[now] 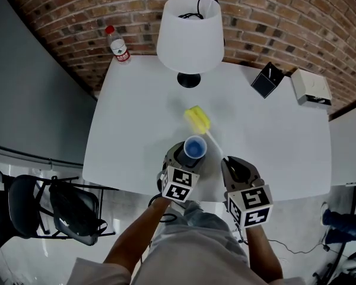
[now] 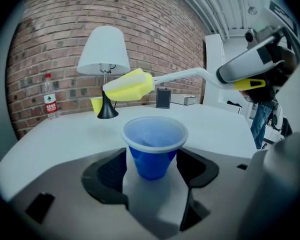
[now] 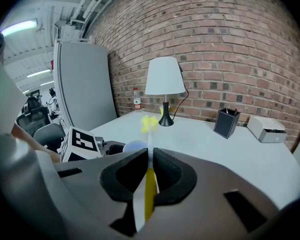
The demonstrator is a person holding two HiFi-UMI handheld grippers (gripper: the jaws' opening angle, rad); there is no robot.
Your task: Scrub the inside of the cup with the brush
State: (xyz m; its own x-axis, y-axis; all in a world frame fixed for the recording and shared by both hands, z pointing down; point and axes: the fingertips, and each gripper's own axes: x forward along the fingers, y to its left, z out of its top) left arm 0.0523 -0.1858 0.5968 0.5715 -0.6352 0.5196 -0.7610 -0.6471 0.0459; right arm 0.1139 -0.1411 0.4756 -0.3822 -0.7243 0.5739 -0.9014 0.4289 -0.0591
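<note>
A blue cup with a white rim (image 2: 154,146) stands on the white table (image 1: 136,129) near its front edge, also seen as the cup (image 1: 195,147). My left gripper (image 2: 152,171) is open around it, and a thin strip of table shows between the cup and the left pad. My right gripper (image 3: 150,159) is shut on the yellow-and-white handle of the brush. The brush's yellow sponge head (image 1: 197,119) hangs in the air just beyond the cup, outside it. In the left gripper view the sponge head (image 2: 130,85) floats above and behind the rim.
A white lamp (image 1: 190,34) stands at the table's far middle, with a water bottle (image 1: 117,45) at the far left corner. A black pen holder (image 1: 267,79) and a white box (image 1: 311,88) sit at the far right. A black chair (image 1: 53,209) stands left of the table.
</note>
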